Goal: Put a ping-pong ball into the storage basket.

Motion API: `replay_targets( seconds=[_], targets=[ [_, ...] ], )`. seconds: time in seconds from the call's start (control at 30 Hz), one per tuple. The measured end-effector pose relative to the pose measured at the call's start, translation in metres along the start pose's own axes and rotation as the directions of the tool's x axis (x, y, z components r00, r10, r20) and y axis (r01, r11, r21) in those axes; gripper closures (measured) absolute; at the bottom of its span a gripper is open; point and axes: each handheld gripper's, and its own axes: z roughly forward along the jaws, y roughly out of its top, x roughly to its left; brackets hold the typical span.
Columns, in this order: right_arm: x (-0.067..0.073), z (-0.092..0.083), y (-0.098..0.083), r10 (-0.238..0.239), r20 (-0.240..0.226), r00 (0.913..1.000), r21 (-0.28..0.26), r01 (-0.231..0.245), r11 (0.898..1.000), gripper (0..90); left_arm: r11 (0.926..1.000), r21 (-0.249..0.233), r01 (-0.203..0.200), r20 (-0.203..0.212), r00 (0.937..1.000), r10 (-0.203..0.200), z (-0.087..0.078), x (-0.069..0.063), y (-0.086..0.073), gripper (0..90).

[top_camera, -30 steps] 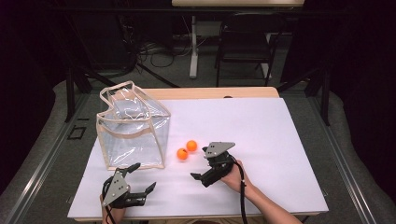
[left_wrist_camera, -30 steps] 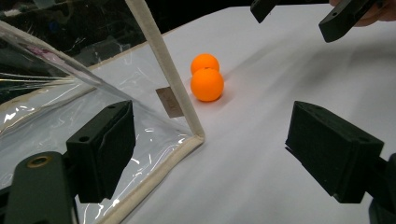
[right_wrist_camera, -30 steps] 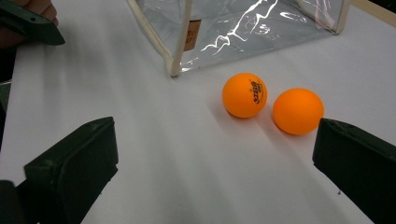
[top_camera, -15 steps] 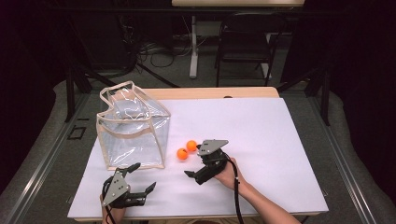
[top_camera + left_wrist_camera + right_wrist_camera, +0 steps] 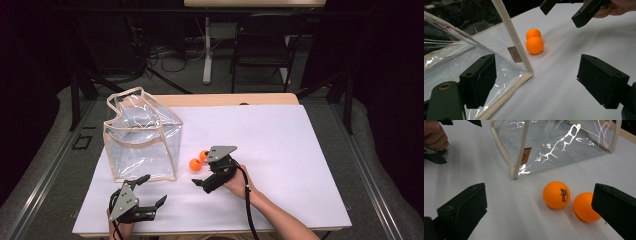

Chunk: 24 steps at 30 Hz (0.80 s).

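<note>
Two orange balls (image 5: 195, 164) (image 5: 203, 155) lie touching each other on the white table cover (image 5: 280, 145), just right of a clear plastic bag (image 5: 142, 137) with beige trim. My right gripper (image 5: 201, 172) is open beside them. In the right gripper view, the printed ball (image 5: 556, 194) lies between the jaws ahead of the gripper (image 5: 539, 210), and the plain ball (image 5: 584, 206) is partly behind the right jaw. My left gripper (image 5: 151, 191) is open at the table's front left, below the bag. Its view shows the bag's corner (image 5: 526, 67) and both balls (image 5: 534, 45) beyond its open jaws.
The bag stands upright with its handles up and nothing visible inside. The front table edge (image 5: 210, 234) runs just below my left hand. White cover stretches to the right of the balls. A chair (image 5: 260, 50) and cables sit on the floor behind the table.
My right gripper has moved left and slightly forward, up to the two balls. The left gripper, bag and balls have stayed put.
</note>
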Motion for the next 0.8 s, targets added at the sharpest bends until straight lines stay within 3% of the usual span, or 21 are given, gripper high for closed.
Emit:
replay_targets(
  seconds=[0.8],
  targets=[
    [-0.005,0.026,0.003,-0.004,0.004,1.0000,0.016,0.004,1.000,0.0,1.0000,0.000,-0.001,-0.001,1.0000,0.001,-0.001,0.001,0.000,15.7]
  ],
)
